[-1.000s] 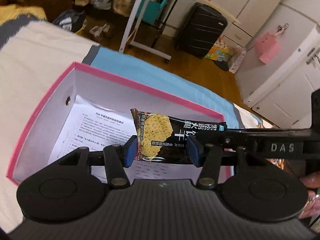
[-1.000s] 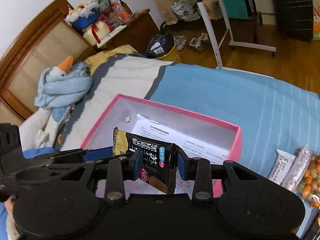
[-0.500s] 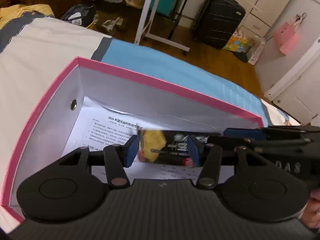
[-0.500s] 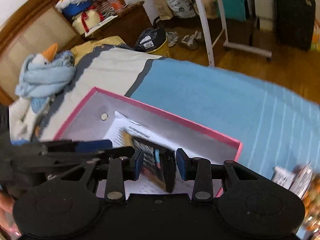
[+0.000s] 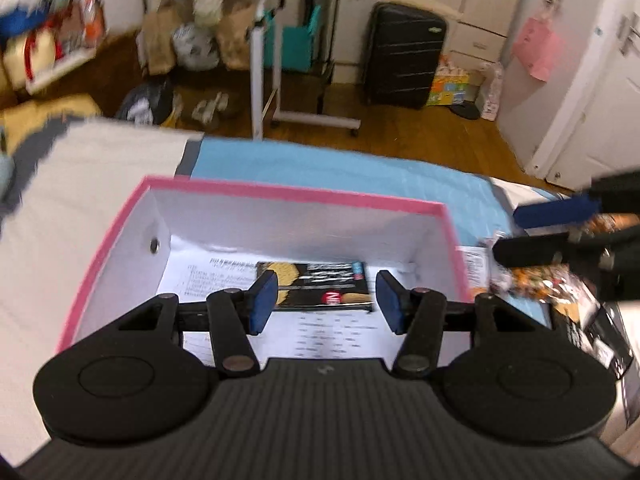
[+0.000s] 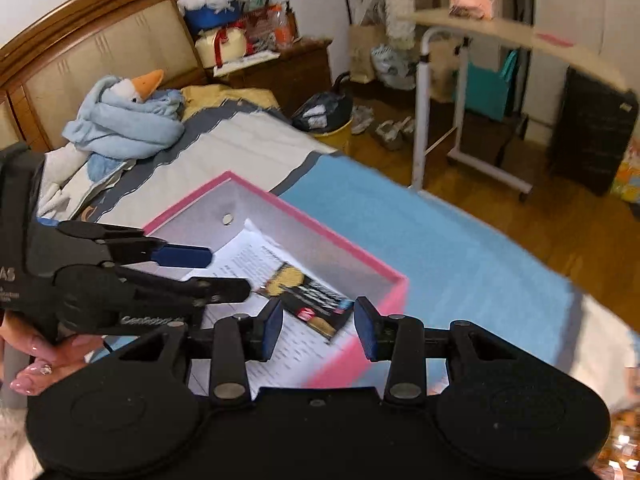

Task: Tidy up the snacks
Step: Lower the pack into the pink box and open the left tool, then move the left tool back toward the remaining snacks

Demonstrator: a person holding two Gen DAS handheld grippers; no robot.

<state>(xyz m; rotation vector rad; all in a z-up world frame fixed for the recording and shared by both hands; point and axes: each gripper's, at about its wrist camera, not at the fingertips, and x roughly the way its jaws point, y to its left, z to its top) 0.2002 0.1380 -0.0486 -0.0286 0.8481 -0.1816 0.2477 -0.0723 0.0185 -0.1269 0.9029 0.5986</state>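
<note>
Left wrist view, pink box (image 5: 280,194) w/ cracker pack (image 5: 320,286) on printed sheet (image 5: 224,276), both grippers' jaws open, empty, right's widening.

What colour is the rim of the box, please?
Pink rim on the white-walled box, clearest in the left wrist view.

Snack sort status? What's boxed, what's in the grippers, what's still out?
Done: one black cracker packet lies flat on the printed sheet in the pink box. In hand: nothing; the left gripper is open and empty, the right gripper's jaws are opening, empty. Left: several loose snack packets lie on the bed beside the box.
</note>
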